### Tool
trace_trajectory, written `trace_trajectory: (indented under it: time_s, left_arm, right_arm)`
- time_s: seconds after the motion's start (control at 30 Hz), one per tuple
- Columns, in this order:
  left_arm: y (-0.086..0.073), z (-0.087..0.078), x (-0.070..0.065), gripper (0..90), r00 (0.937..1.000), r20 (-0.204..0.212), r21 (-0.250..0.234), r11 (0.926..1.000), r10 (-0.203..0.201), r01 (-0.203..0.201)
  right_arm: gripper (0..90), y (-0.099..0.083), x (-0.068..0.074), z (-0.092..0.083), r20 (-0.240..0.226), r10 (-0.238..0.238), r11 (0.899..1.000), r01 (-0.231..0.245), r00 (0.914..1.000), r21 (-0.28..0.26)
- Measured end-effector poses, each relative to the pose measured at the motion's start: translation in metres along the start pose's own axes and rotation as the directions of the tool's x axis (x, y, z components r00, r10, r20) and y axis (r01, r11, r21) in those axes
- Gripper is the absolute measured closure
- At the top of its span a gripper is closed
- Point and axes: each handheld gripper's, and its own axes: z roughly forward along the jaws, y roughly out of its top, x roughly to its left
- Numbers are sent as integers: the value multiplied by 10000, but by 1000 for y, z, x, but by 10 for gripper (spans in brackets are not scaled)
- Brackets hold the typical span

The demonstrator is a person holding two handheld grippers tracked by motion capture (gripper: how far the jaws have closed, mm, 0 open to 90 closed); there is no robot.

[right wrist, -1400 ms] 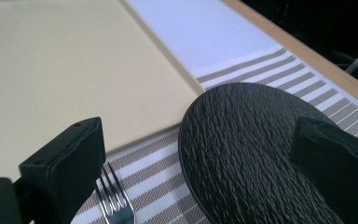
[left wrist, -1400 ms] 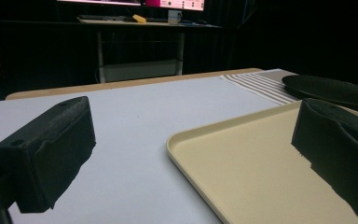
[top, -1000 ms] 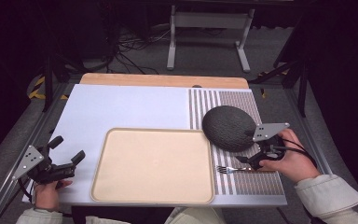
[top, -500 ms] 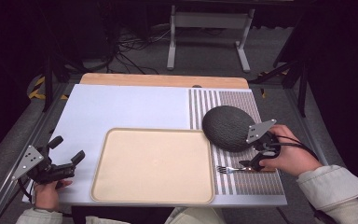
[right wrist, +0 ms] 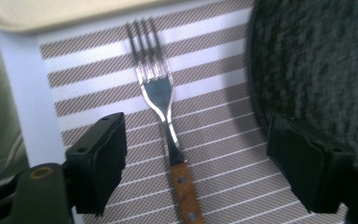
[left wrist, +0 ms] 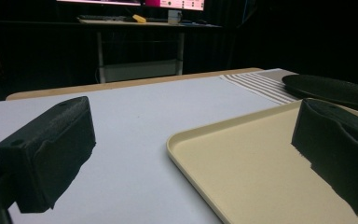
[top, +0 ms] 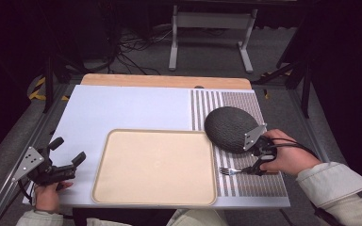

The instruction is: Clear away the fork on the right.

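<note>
A fork [right wrist: 156,88] with a wooden handle lies on the striped placemat [top: 245,106], tines pointing at the beige tray [top: 155,165]. My right gripper [right wrist: 198,140] straddles the fork [top: 231,170] where neck meets handle. Its jaws have just been closing, but the pads stand clear of the fork on both sides. A dark round plate [top: 228,127] sits just beyond the right gripper [top: 253,167]. My left gripper [top: 69,149] rests open at the table's left front corner, holding nothing. The left gripper [left wrist: 196,121] faces the tray [left wrist: 270,172].
A white mat [top: 122,108] covers the left and middle of the table, with a wooden edge [top: 165,81] behind it. The plate [right wrist: 317,60] lies close to the right jaw. Beyond the table are a metal stand [top: 209,21] and floor cables.
My right gripper has edged slightly nearer and left, down over the fork's handle. The left gripper has stayed where it was.
</note>
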Motion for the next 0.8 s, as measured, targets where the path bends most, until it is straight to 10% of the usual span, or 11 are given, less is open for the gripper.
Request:
trace_trajectory:
  time_s: [0.4, 0.8]
  left_arm:
    - [0, 0, 0, 0, 10000, 8, -8, 10000, -9, 9]
    - [0, 0, 0, 0, 10000, 0, 2, 10000, -16, 16]
  right_arm:
    - [396, -1, 1, 20, -771, -636, 9808, 766, 9950, 1795]
    - [621, 2, 0, 30, -1189, -1670, 9335, 1958, 9788, 3004]
